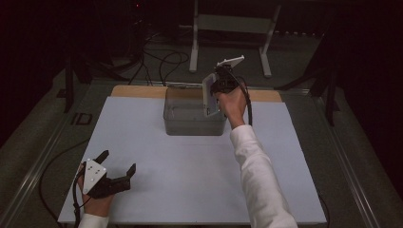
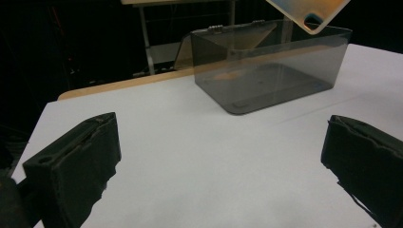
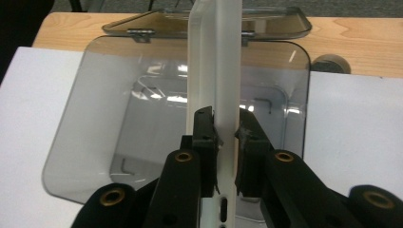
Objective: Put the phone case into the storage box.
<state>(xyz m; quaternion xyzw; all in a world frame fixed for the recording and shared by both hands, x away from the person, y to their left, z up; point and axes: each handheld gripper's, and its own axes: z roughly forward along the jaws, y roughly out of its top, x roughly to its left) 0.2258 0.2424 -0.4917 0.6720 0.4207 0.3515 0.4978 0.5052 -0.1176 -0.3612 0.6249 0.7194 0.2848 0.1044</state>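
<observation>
High view has the right tool [image 1: 219,81] clamped on a white flat plate [image 1: 208,95], held on edge above the smoky transparent box [image 1: 194,114] at the far middle of the surface [image 1: 190,190]. If the plate tilts, I think it may hit the box wall [image 3: 297,95] or slip out. The box's hinged lid [image 3: 266,21] lies open behind. The left tool [image 1: 119,164] rests open and empty, well apart.

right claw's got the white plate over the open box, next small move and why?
Probably lower it straight down into the smoky clear box. The right claw is shut on the white plate, held on edge above the box's open mouth, its lid tipped back. The left claw rests open, apart on the table.
</observation>
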